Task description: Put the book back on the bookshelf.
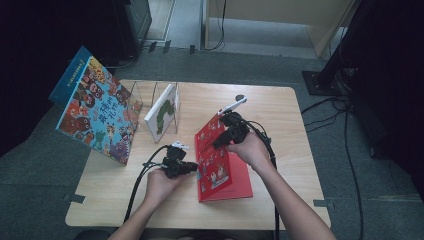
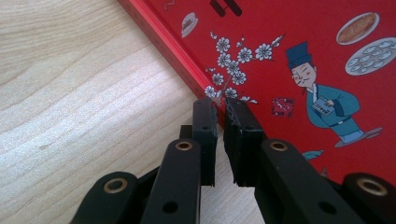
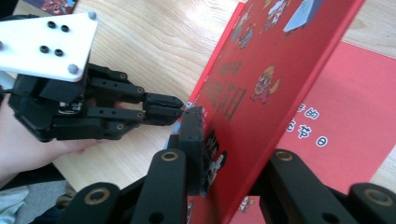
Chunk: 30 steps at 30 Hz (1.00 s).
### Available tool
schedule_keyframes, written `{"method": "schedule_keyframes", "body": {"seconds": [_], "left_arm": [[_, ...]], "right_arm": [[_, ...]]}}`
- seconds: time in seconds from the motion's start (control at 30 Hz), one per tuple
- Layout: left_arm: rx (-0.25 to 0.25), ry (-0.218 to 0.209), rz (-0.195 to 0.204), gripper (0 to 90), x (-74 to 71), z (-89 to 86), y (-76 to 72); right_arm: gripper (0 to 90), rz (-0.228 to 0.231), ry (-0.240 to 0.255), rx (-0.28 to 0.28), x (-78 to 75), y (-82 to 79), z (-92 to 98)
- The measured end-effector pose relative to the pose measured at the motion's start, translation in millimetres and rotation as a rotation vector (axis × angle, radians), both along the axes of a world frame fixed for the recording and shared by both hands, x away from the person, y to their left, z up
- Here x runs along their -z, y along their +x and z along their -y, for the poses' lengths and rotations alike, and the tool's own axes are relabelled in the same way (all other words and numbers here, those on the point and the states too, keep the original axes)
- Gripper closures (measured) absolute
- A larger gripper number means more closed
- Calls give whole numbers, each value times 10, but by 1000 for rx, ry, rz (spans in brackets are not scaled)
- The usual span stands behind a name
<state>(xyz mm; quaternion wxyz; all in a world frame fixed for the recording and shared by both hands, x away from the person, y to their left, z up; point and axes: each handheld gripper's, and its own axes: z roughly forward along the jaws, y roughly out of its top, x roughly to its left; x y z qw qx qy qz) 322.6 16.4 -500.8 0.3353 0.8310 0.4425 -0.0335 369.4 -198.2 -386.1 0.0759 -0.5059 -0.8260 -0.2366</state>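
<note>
Red book (image 1: 222, 165) lay open on the wooden table (image 1: 280, 110), its cover clamped by the right gripper (image 1: 220, 142); the left gripper (image 1: 195, 166), nearly closed, held nothing at the spine. A rack (image 1: 150, 95) of books (image 1: 162, 111) stood behind.

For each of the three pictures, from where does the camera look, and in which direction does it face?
High view: above the person's side, facing forward and down on the table; both forearms and tongs show.
Left gripper view: on the left tongs, facing their nearly shut jaws at the red book edge.
Right gripper view: on the right tongs, facing the lifted cover between its jaws; left tongs beyond.
Shared: the red book.
</note>
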Motion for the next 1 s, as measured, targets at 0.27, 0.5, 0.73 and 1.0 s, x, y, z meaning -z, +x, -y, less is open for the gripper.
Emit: {"method": "schedule_keyframes", "body": {"seconds": [0.27,0.5,0.73,1.0], "left_arm": [[11,-5,9,791,9,30,-3],[3,2,19,711,-6,17,9],[-13,-5,25,650,-7,-28,35],[-7,-12,38,599,-1,-37,39]], "right_arm": [[787,-25,-25,-18,-38,56,-20],[807,-36,-73,-57,-99,90,-40],[834,-26,-141,-91,-180,116,-54],[862,-23,-189,-104,-229,141,-95]]}}
